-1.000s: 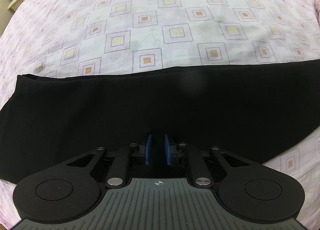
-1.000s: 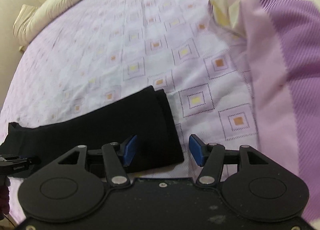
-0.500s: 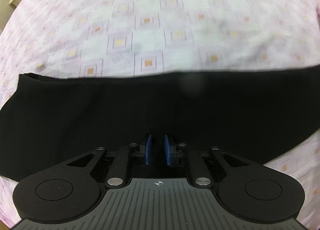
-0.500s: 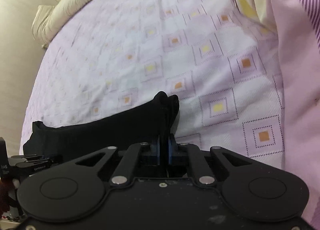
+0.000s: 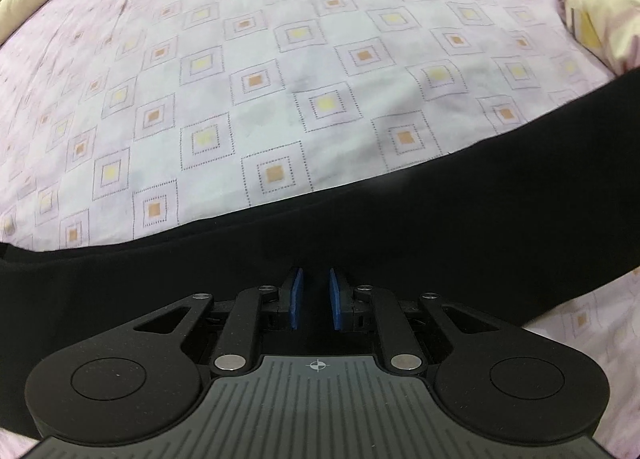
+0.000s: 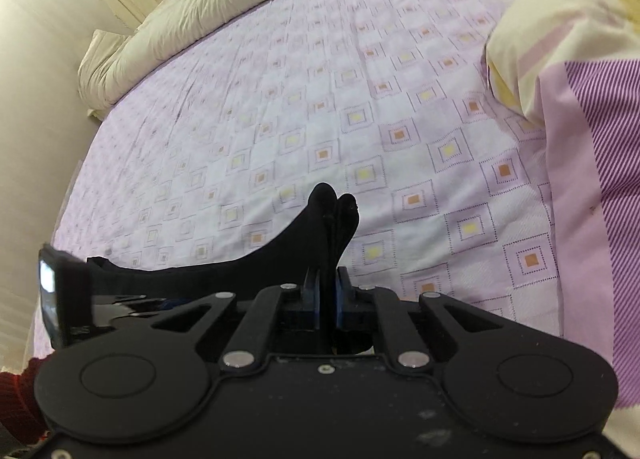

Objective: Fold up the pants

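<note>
Black pants (image 5: 400, 235) lie as a long folded band across the bed, rising toward the right in the left wrist view. My left gripper (image 5: 316, 291) is shut on the pants' near edge, its blue pads (image 5: 297, 295) pinching dark cloth. In the right wrist view my right gripper (image 6: 327, 287) is shut on the pants' end (image 6: 320, 227), which stands lifted above the sheet and bunches above the jaws. The left gripper's body (image 6: 60, 295) shows at the left edge of that view.
The bed is covered by a lilac sheet (image 5: 280, 79) with square patterns. A cream duvet (image 6: 224, 3) and headboard lie at the far end. A purple striped and cream blanket (image 6: 580, 139) is heaped on the right, also seen in the left wrist view (image 5: 600, 19).
My right gripper has closed on the pants' end and lifted it off the sheet. My left gripper has stayed shut on the cloth, and the pants' right side now rises.
</note>
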Demonstrator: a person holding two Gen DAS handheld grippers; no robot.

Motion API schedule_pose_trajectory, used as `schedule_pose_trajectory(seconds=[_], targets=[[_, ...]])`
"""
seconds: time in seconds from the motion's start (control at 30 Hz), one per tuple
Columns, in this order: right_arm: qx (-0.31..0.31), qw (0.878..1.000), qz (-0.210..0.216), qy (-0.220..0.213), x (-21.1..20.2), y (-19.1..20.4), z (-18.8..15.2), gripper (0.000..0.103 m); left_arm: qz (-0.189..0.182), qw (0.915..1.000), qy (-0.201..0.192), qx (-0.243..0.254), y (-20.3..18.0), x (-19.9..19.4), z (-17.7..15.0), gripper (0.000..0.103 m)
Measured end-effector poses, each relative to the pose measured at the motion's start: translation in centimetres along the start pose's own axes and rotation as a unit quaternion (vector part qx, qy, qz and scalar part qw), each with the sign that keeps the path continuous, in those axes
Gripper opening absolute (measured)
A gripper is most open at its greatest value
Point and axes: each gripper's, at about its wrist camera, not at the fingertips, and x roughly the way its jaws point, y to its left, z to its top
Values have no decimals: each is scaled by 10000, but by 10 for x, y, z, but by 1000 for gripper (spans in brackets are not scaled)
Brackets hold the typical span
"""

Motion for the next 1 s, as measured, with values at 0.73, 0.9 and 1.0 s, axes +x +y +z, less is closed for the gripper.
schedule_pose_trajectory(seconds=[0.73,0.9,1.0], targets=[[-1058,9926,453,375,115,344,-95,8,161,9797,-222,-1988,283,-70,-142,15],[-1153,9906,268,684,170,371,-119,8,217,9769,-236,-2111,310,-79,-159,15],[-1273,9882,267,808,189,373,-122,9,222,9756,-267,-2170,311,-82,-159,15]])
